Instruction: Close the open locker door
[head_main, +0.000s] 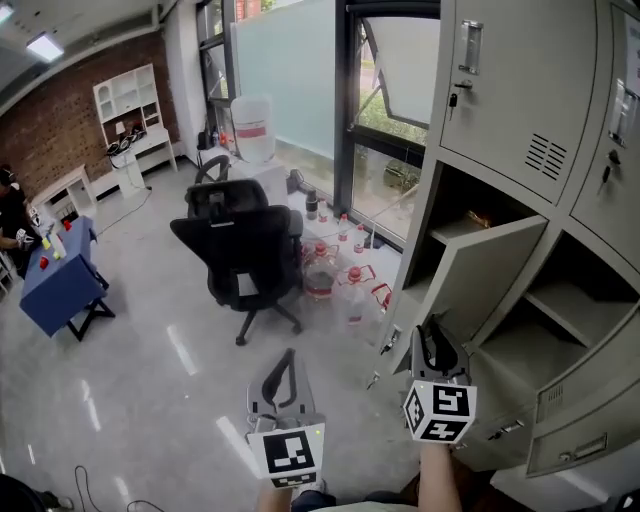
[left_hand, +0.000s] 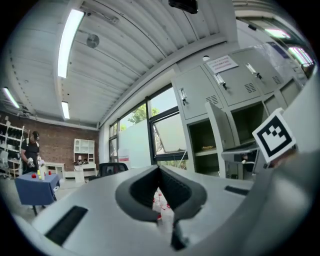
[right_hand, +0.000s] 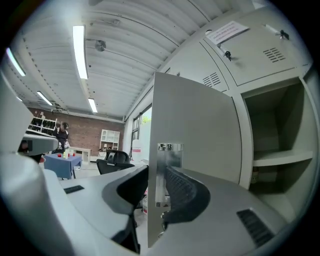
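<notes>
My right hand-held gripper has the free edge of the open door between its jaws. They are closed to a narrow gap on it, the right pad lying on the metal latch plate and the left jaw against the door's outer face. From my head view that hand-held gripper points level at the door, which swings out toward me from the middle row of the grey locker. It stands well away from its frame, and the compartment behind it is open to view. A small brown thing lies on the shelf inside.

My left hand-held gripper hangs to the left of the right one, over the bare floor, touching nothing. Its own view shows the left hand-held gripper with its tips together and nothing held.

Beyond it a black chair stands near the window, with bottles on the floor beside it. Far left, a person stands at a blue surface.
</notes>
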